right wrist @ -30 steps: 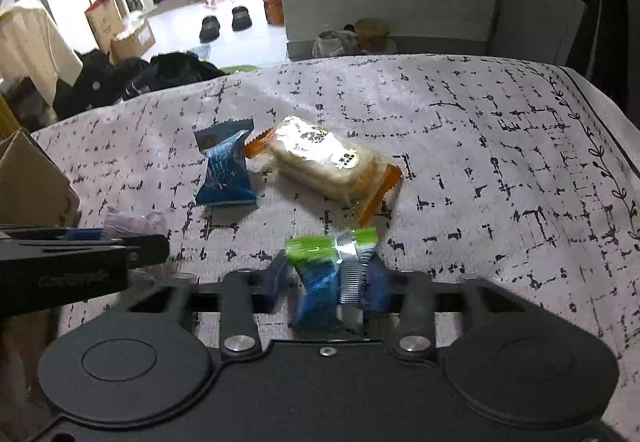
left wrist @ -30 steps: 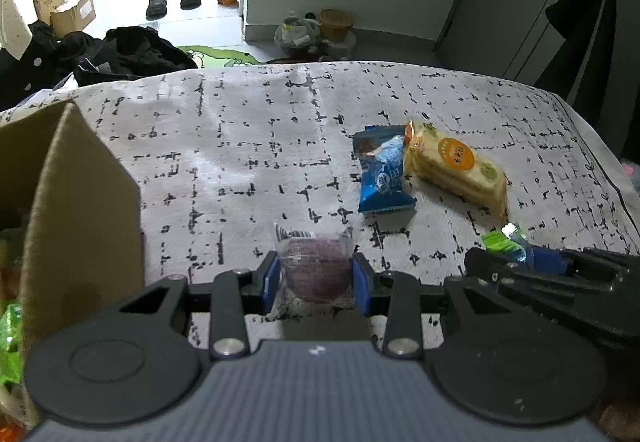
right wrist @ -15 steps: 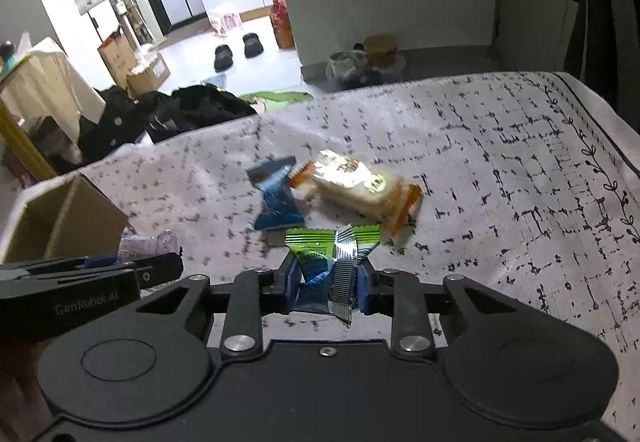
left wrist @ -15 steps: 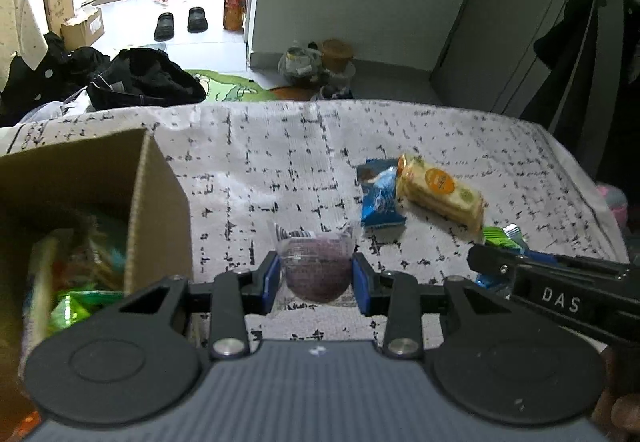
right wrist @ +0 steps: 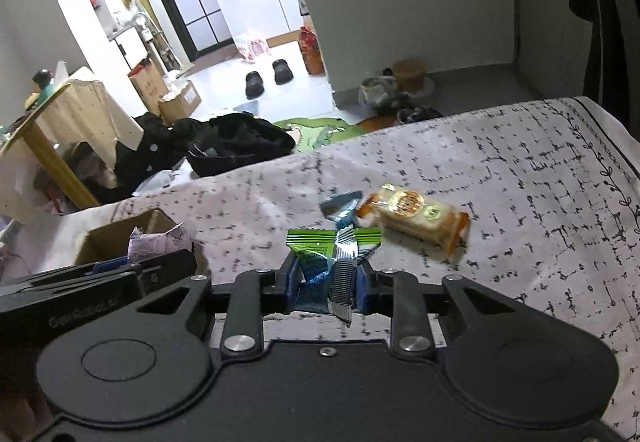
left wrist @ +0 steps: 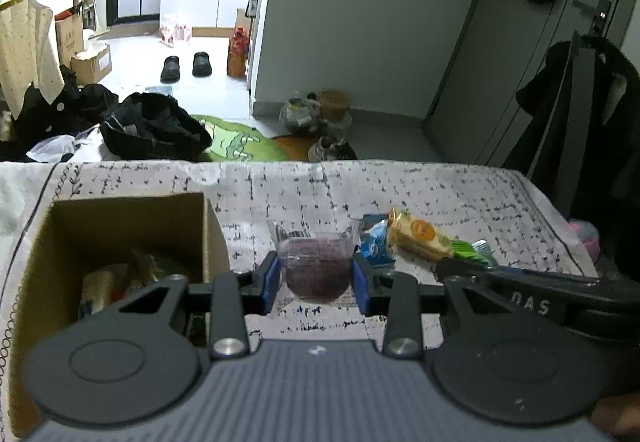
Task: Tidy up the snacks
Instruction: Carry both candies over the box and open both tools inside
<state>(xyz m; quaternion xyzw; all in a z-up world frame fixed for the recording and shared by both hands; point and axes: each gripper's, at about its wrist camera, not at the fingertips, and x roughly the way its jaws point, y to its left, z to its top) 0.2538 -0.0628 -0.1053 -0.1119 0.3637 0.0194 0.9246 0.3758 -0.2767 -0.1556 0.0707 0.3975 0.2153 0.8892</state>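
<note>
My left gripper (left wrist: 316, 284) is shut on a clear packet with a purple snack (left wrist: 314, 266) and holds it above the table, just right of an open cardboard box (left wrist: 120, 226) that holds several snacks. My right gripper (right wrist: 327, 288) is shut on a green and blue snack packet (right wrist: 324, 262), also lifted. The left gripper with its purple packet (right wrist: 160, 244) shows at the left of the right wrist view, over the box (right wrist: 120, 234). A blue packet (left wrist: 374, 242) and a yellow cake packet (left wrist: 418, 238) lie on the tablecloth; in the right wrist view the cake packet (right wrist: 416, 211) lies beyond the right gripper.
The table wears a white cloth with black marks (right wrist: 520, 201). Its far edge drops to a floor with dark clothes (left wrist: 152, 129), a green mat and jars. A dark coat (left wrist: 580, 121) hangs at the right. The right gripper's body (left wrist: 540, 302) crosses the left wrist view at right.
Both grippers have risen and pulled back with their packets. The left one has moved left toward the box, whose open inside now shows.
</note>
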